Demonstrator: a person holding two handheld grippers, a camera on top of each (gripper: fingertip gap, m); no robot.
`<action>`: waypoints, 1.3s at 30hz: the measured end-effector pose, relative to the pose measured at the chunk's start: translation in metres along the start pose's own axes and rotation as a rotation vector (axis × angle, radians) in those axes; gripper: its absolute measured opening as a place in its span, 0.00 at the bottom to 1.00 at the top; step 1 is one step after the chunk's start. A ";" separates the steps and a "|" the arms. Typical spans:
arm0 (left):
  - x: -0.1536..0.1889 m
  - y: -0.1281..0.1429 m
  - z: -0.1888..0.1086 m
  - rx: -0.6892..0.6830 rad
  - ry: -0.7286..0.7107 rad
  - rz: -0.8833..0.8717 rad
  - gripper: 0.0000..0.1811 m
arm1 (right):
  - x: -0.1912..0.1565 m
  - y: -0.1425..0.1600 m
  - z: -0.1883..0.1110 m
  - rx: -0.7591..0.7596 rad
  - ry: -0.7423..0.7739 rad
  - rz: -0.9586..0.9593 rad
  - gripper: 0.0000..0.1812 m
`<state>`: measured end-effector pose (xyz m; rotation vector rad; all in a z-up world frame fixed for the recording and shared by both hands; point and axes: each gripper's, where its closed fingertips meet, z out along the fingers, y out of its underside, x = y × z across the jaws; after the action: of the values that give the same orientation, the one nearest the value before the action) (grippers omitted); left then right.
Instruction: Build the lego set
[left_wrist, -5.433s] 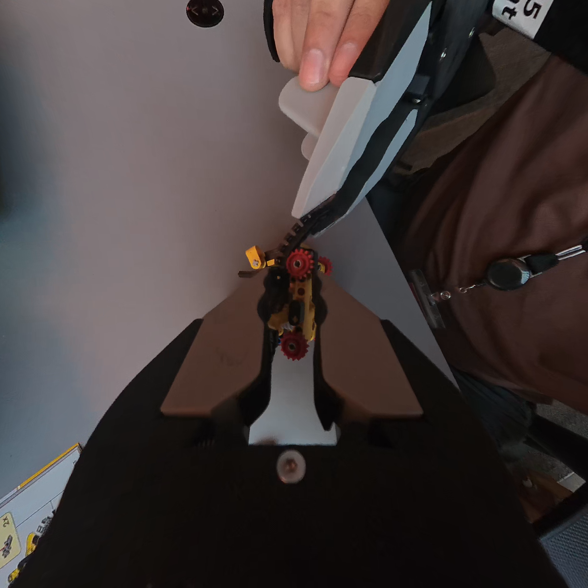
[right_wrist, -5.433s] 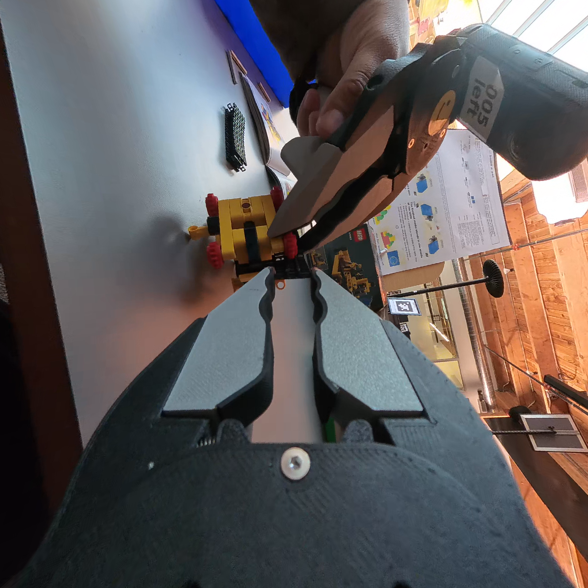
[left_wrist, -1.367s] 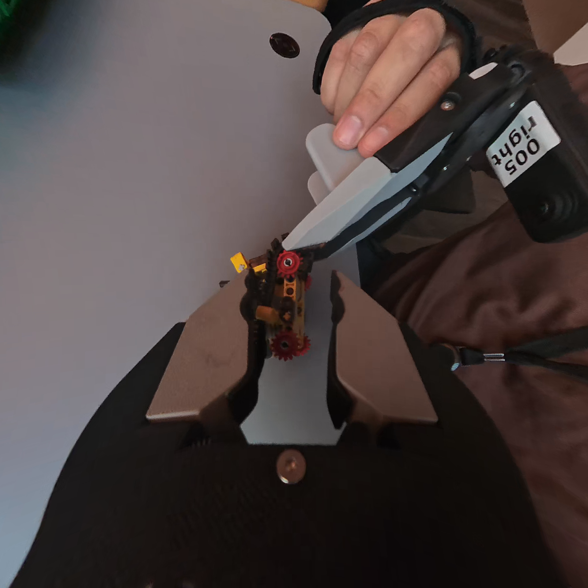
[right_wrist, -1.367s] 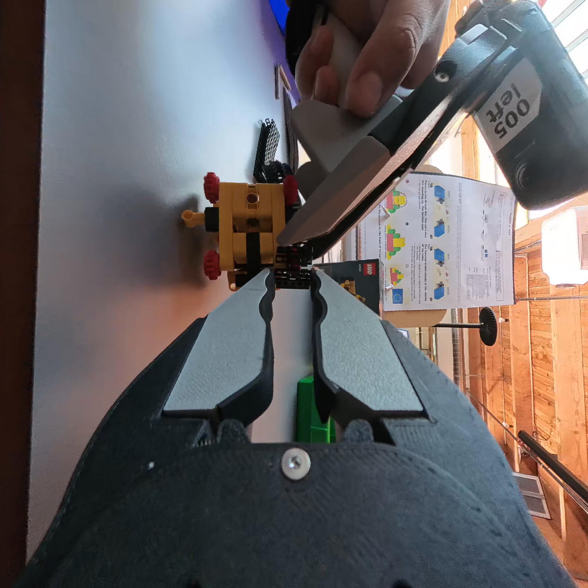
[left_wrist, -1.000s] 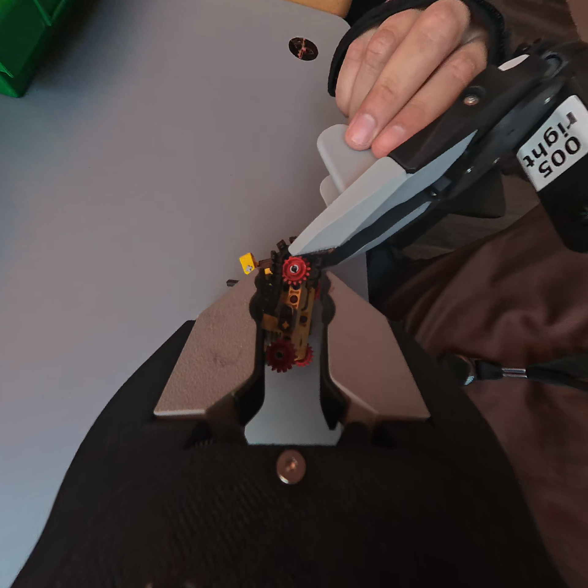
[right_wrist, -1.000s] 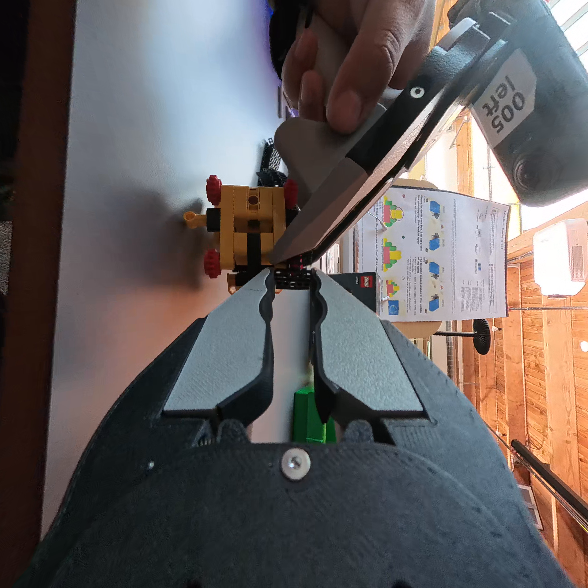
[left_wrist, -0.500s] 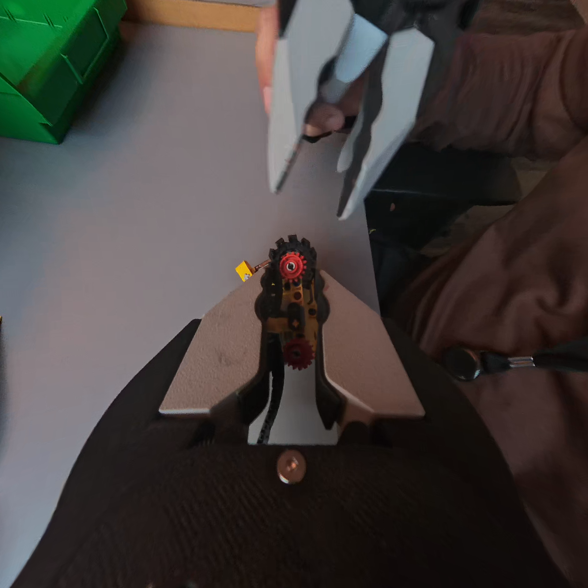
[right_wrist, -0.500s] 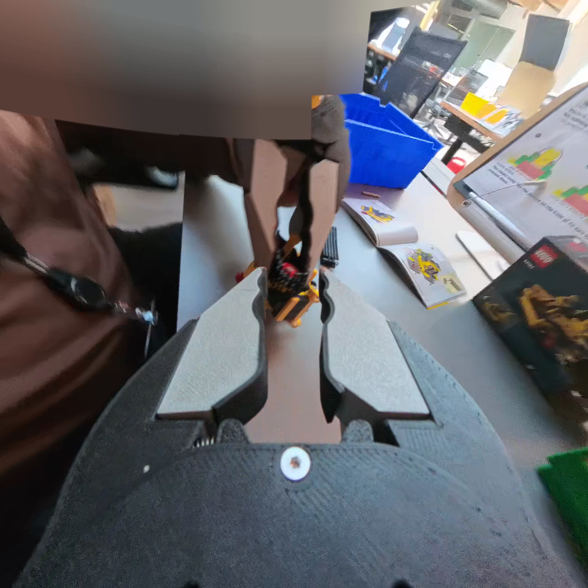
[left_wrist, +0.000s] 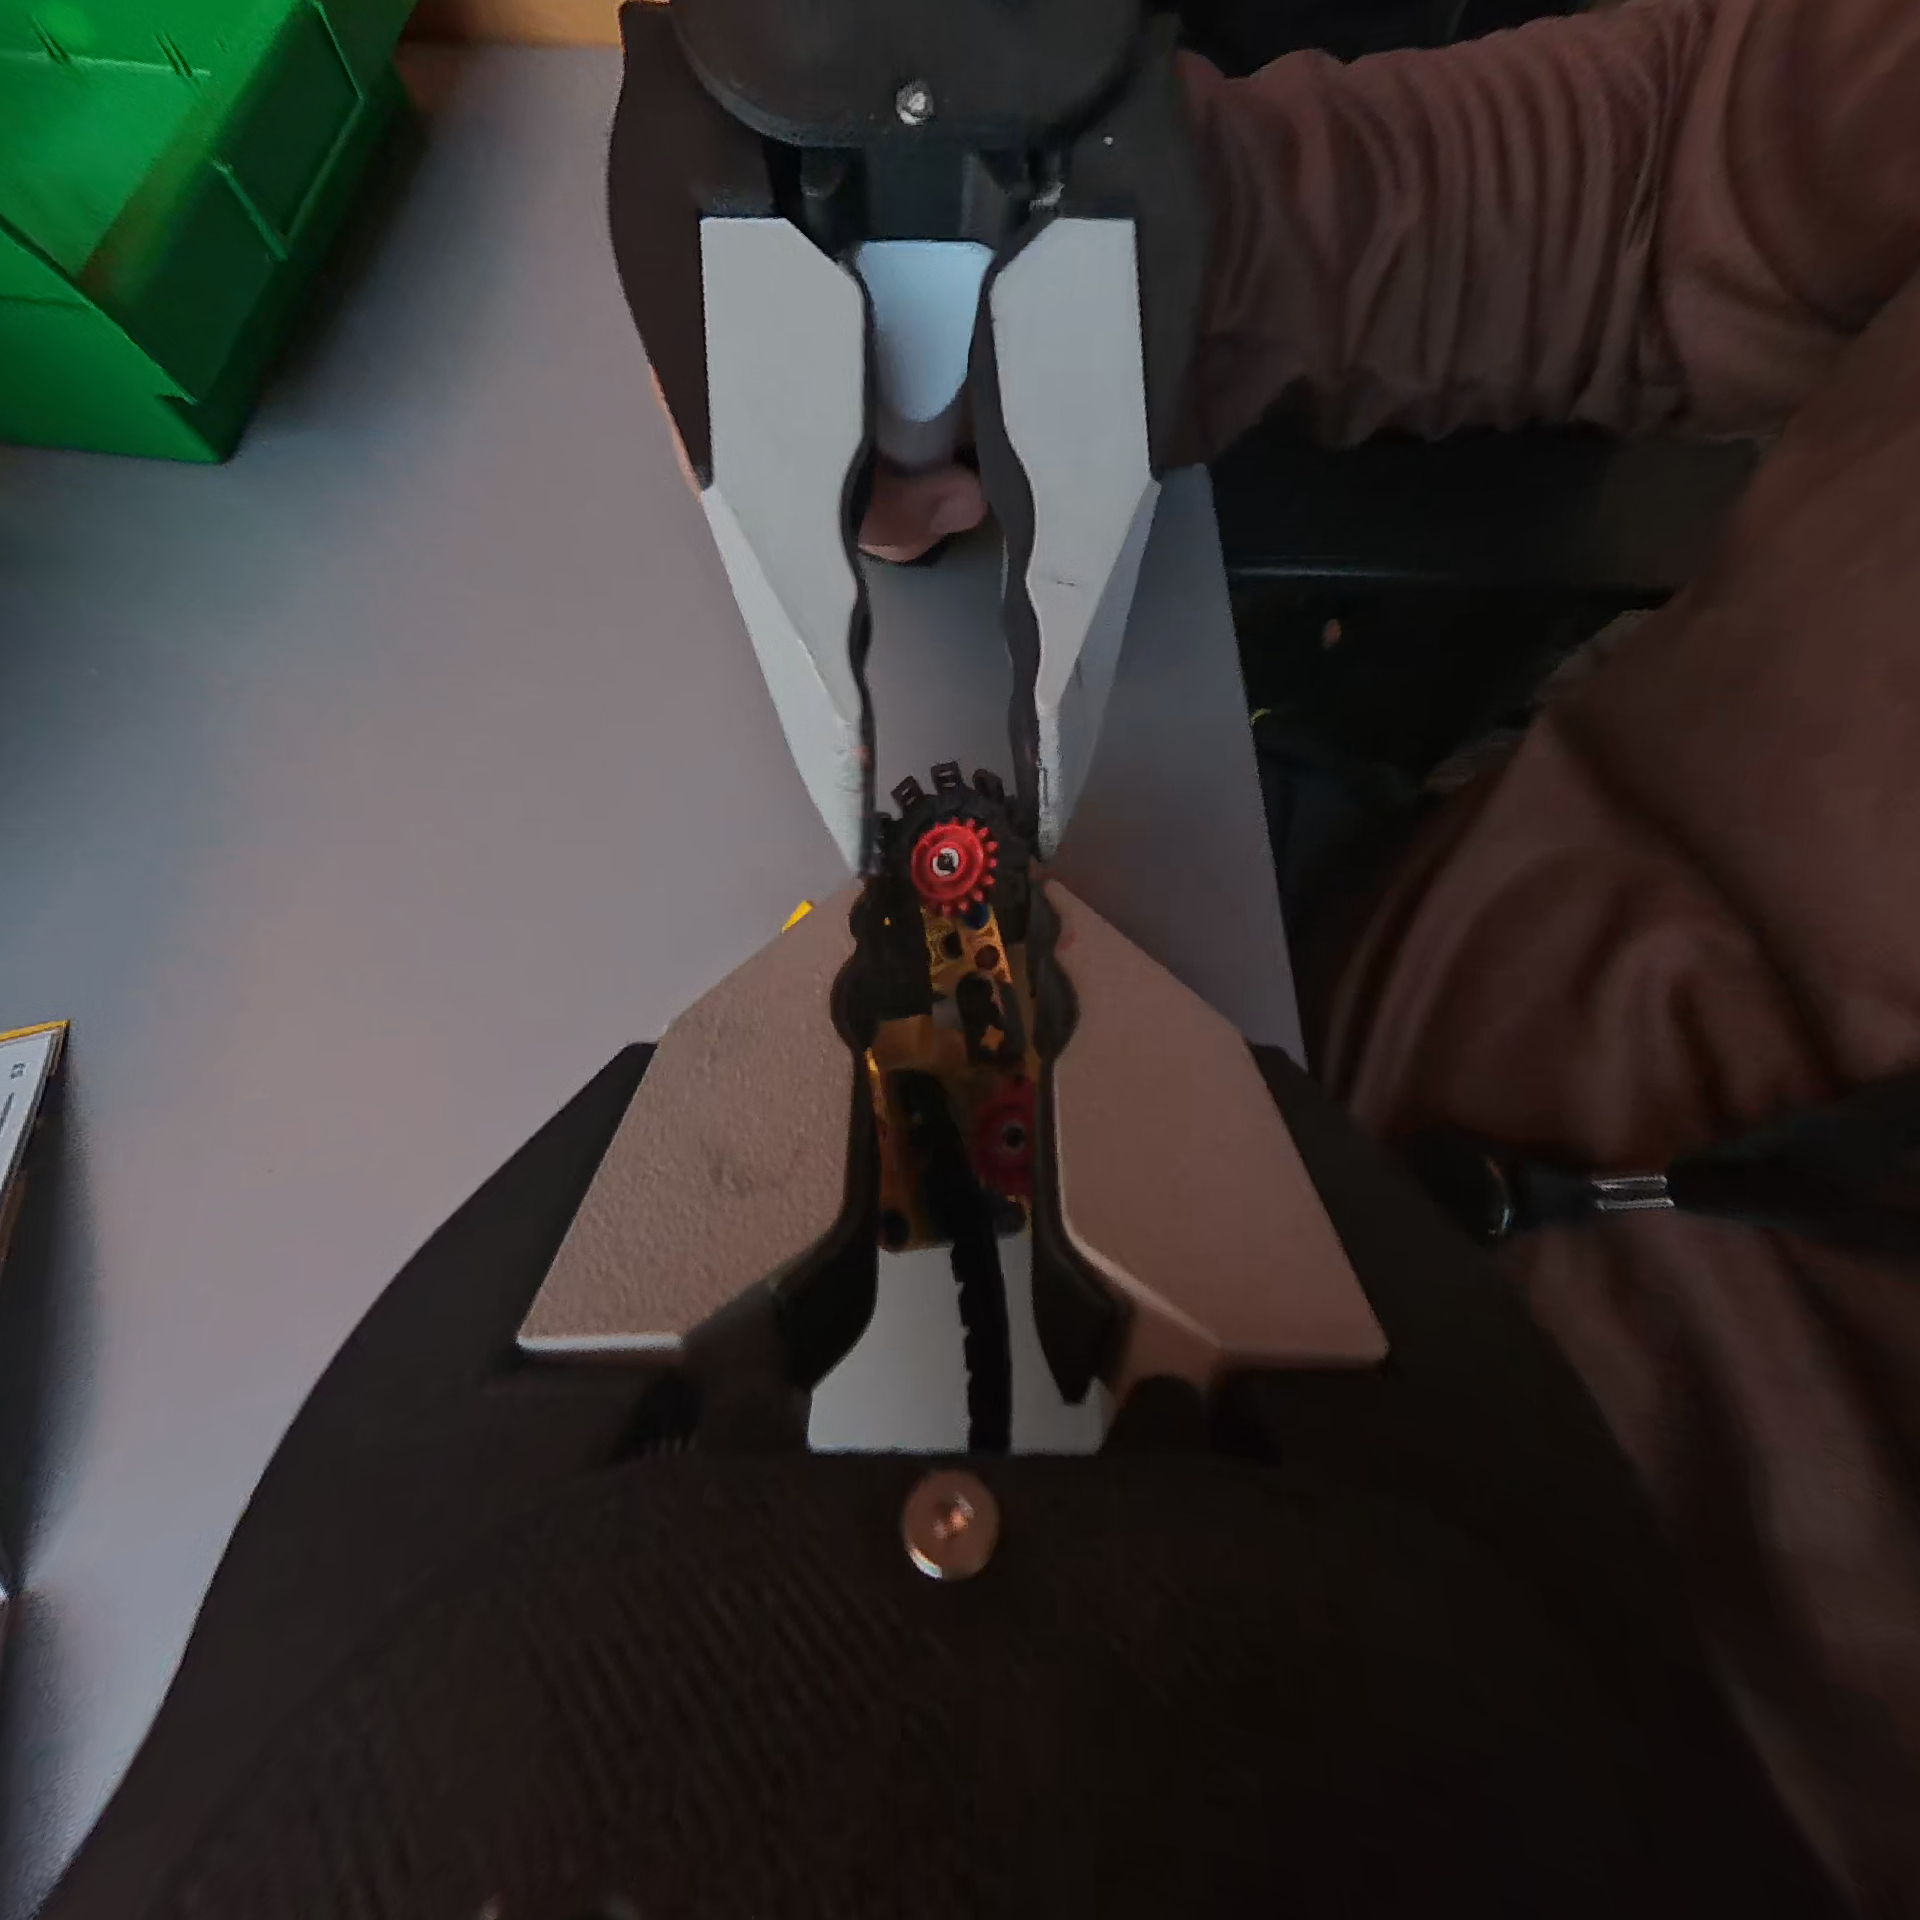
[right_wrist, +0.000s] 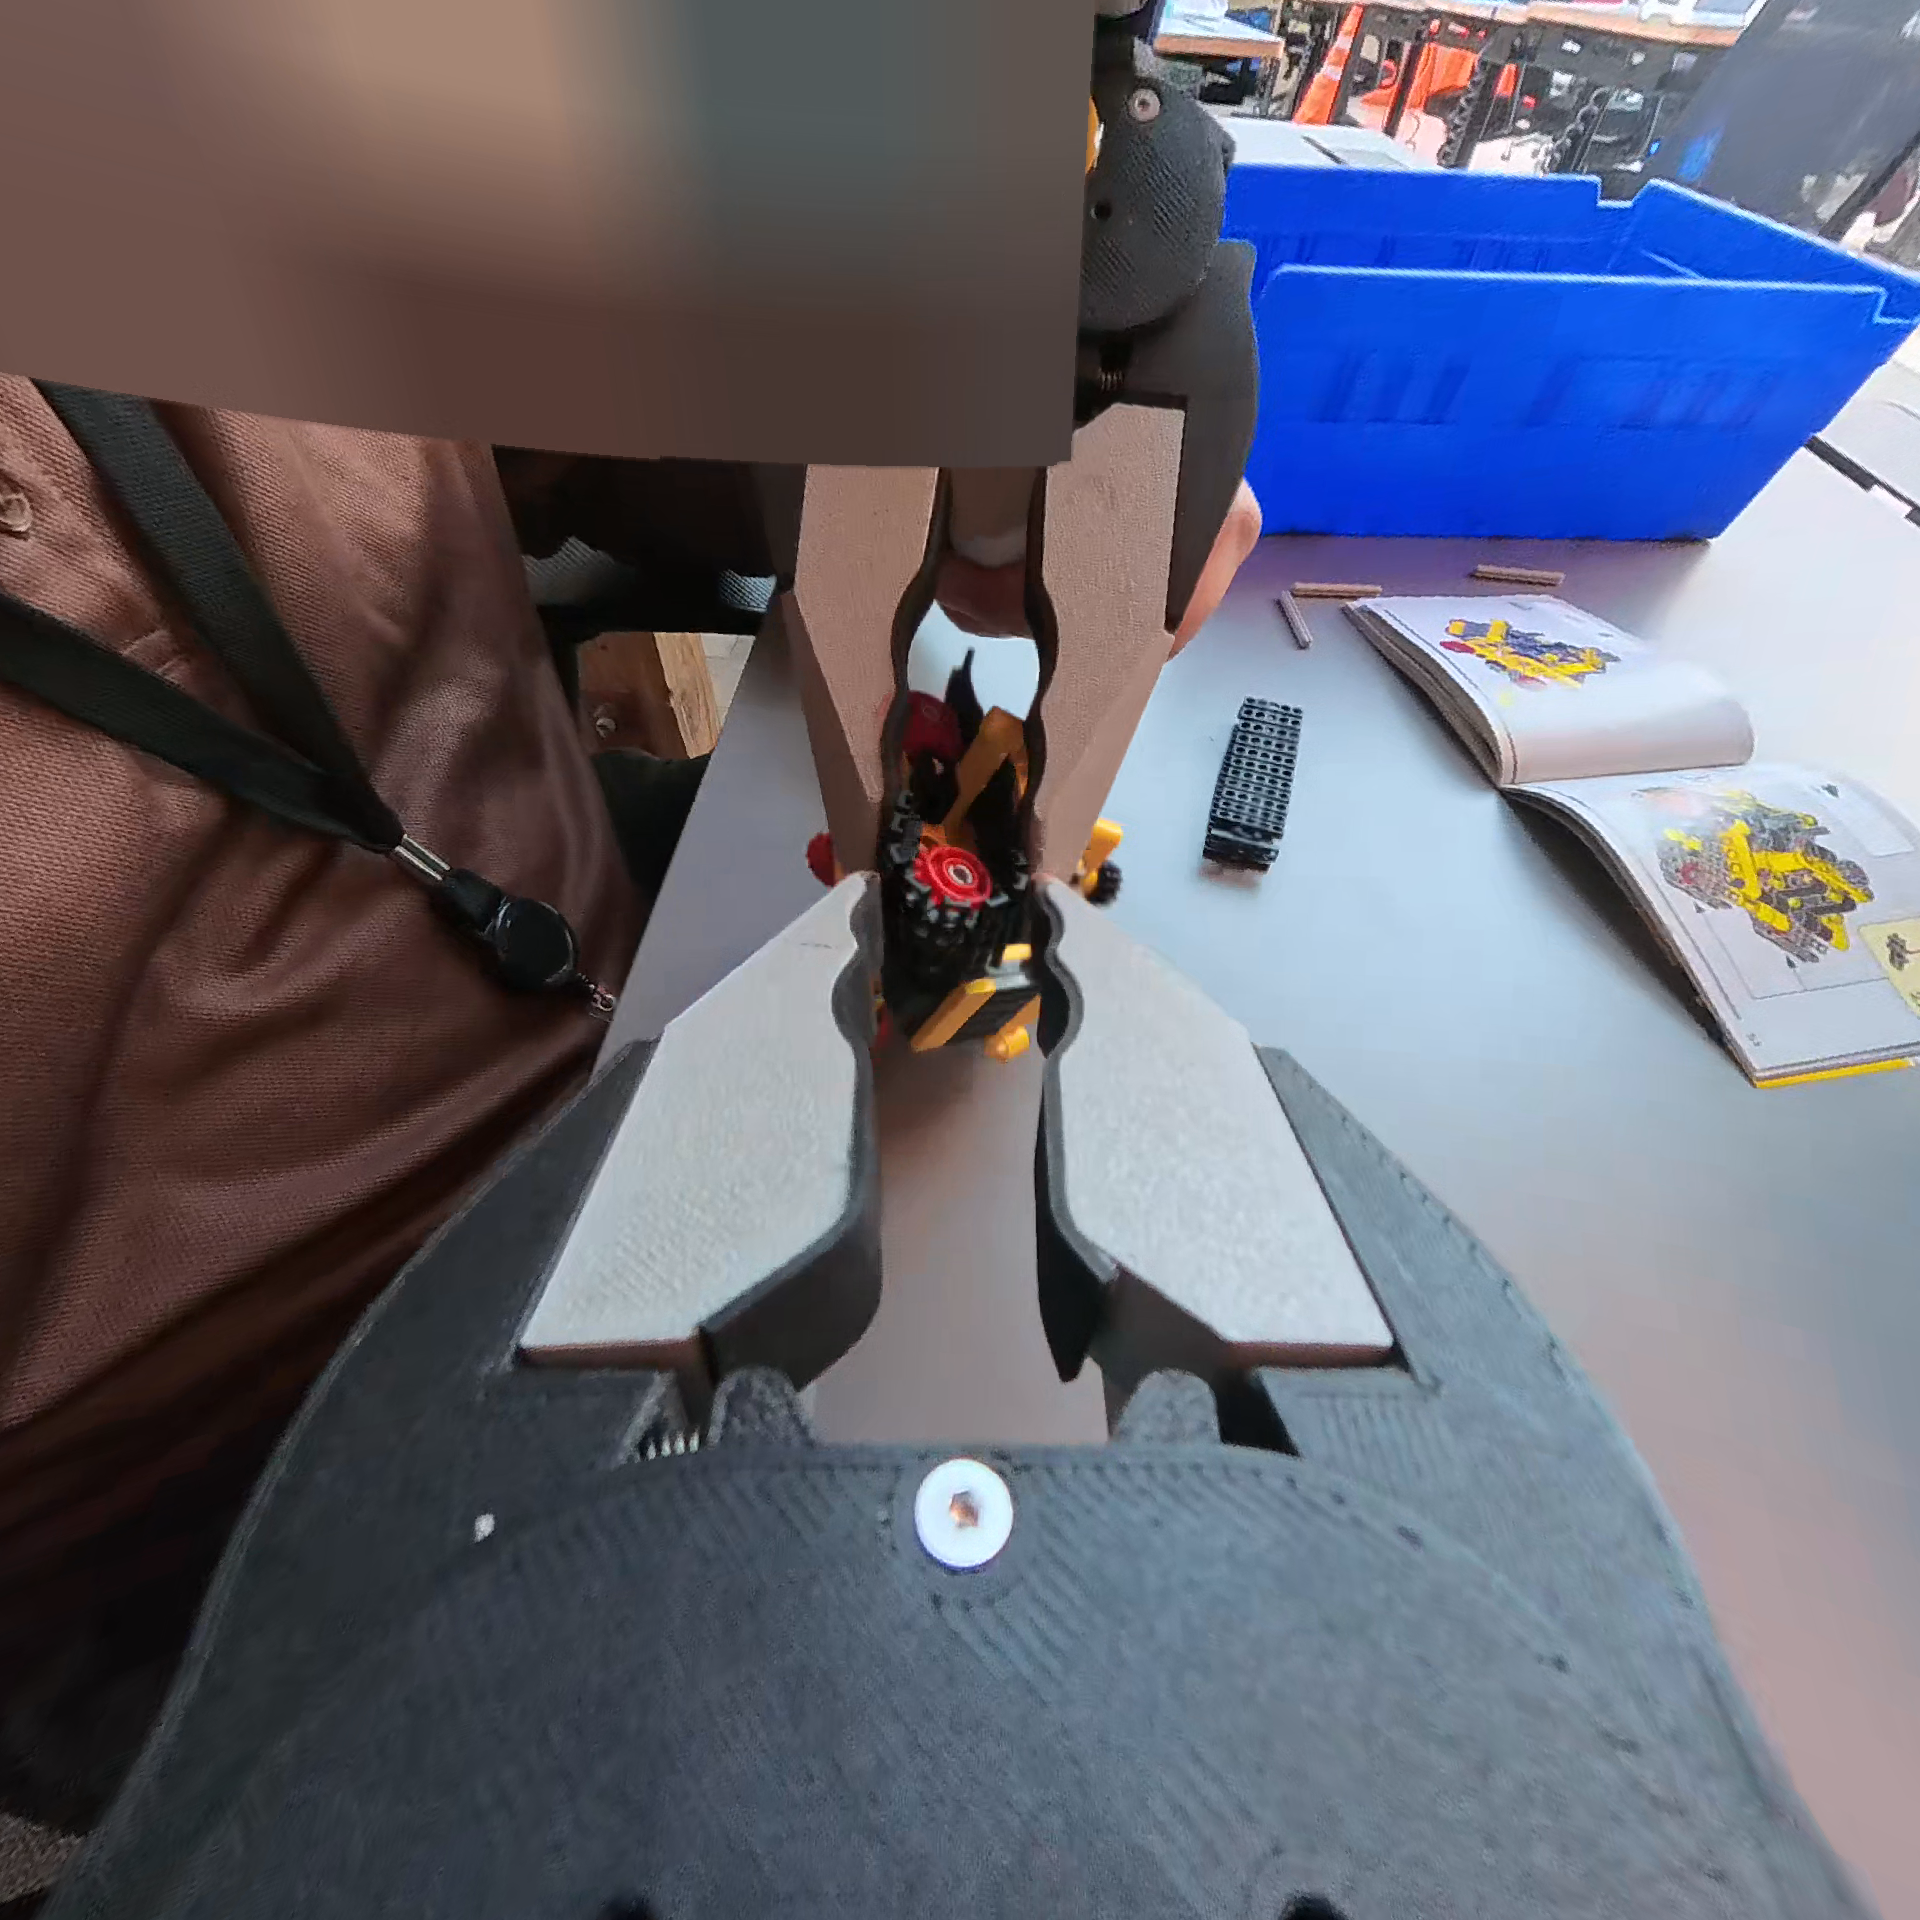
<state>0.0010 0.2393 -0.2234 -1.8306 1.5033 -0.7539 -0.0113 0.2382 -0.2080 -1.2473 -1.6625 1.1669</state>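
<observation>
In the left wrist view, the yellow-and-black lego model (left_wrist: 951, 1049) is being gripped between the fingers of the left claw (left_wrist: 951, 935), above the grey surface (left_wrist: 364, 727). Its long axis is being kept along the fingers, with a red gear (left_wrist: 948, 860) at the far end pointing toward the right claw (left_wrist: 948, 810). A black track (left_wrist: 982, 1340) is being wrapped round that gear, its loose end trailing back toward the camera. The right claw's tips are being set on either side of the track at the gear. A green bin (left_wrist: 125, 229) is standing far left.

In the right wrist view, the right claw (right_wrist: 951, 904) is being closed on the model's near end, though firm contact cannot be told. A second track piece (right_wrist: 1252, 784) and an open booklet (right_wrist: 1662, 790) are lying well apart on the surface.

The track-fitting step appears to be in hand; next, the loose end probably needs drawing round and linking.
</observation>
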 end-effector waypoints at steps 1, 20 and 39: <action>-0.002 0.001 0.000 -0.009 -0.009 -0.006 0.13 | 0.001 0.003 0.001 -0.011 0.011 0.003 0.13; -0.007 0.020 -0.047 -0.089 0.006 -0.081 0.21 | -0.002 0.003 0.007 -0.027 0.026 -0.009 0.11; 0.001 0.016 -0.035 -0.015 -0.032 -0.083 0.10 | -0.007 0.003 0.010 -0.032 -0.006 0.057 0.13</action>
<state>-0.0356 0.2318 -0.2137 -1.9170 1.4235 -0.7511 -0.0179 0.2292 -0.2141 -1.3196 -1.6653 1.1834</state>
